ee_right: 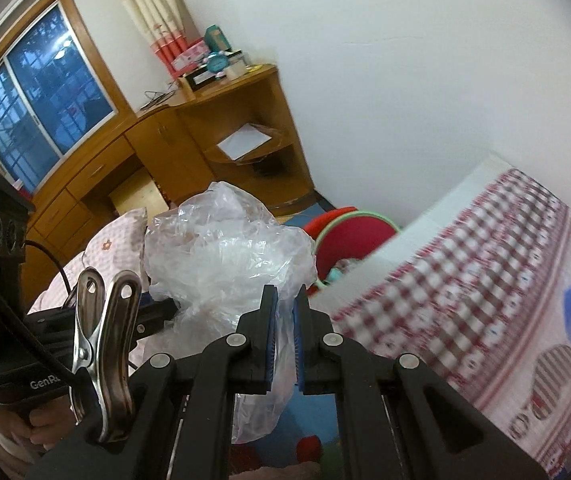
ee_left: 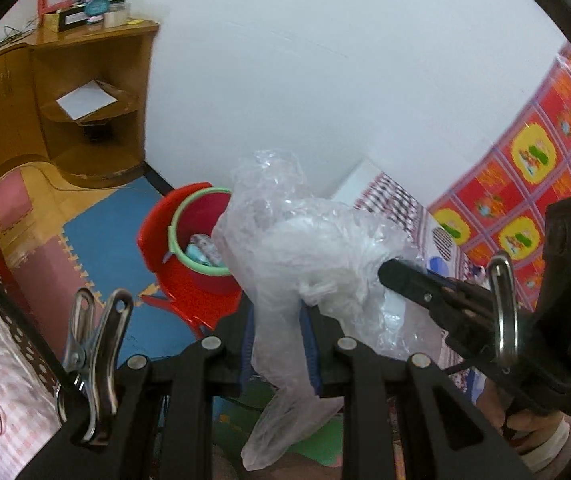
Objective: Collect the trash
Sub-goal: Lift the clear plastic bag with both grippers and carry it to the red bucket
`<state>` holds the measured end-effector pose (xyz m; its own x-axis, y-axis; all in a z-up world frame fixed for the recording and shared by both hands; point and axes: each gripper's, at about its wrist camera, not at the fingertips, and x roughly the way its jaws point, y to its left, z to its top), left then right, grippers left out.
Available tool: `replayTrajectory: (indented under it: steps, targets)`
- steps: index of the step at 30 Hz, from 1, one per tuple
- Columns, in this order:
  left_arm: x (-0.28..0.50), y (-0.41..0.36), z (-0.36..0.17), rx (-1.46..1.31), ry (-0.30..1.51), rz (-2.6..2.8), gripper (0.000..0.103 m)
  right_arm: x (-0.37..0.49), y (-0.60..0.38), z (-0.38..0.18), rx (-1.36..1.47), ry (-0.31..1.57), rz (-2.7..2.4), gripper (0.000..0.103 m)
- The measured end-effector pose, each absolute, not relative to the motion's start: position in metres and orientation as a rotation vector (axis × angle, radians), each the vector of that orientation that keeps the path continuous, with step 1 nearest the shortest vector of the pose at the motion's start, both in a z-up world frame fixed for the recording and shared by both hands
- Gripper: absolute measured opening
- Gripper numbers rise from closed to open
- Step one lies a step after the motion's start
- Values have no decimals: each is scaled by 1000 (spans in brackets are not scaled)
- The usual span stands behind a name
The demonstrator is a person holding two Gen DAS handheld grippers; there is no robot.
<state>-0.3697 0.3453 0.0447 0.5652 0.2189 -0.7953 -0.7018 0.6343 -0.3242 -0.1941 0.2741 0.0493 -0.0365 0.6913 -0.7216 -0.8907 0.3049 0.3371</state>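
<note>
Filling the right side was a bed (ee_right: 485, 300) w/ a red-and-white checked cover, a white wall behind it. A wooden desk (ee_right: 189, 136) stood in the corner under a window (ee_right: 41, 92), boxes and a small teal clock on top. On the foam floor mat (ee_left: 97, 220) sat a red chair (ee_left: 165, 248) carrying a red bucket (ee_left: 201, 236) w/ a green rim, some wrappers already inside. Nearer the cameras, a crumpled clear plastic bag (ee_left: 301, 240) hung in the air above the floor, just in front of the bucket. Left gripper (ee_left: 277, 344) was clamped on the bag's lower neck, pads pressed into the film. Right gripper (ee_right: 283, 336) was pinched on another fold of the same bag, approx. beside the bed edge.
</note>
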Motion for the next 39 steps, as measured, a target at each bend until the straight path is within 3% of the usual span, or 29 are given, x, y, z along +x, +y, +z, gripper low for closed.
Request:
replayTrajectory:
  steps: [12, 39]
  targets:
    - [-388, 399, 39, -733, 777, 655, 23, -195, 330, 43, -309, 967, 1354, 9]
    - [-282, 505, -14, -762, 850, 665, 23, -99, 438, -6, -434, 1060, 1342, 9]
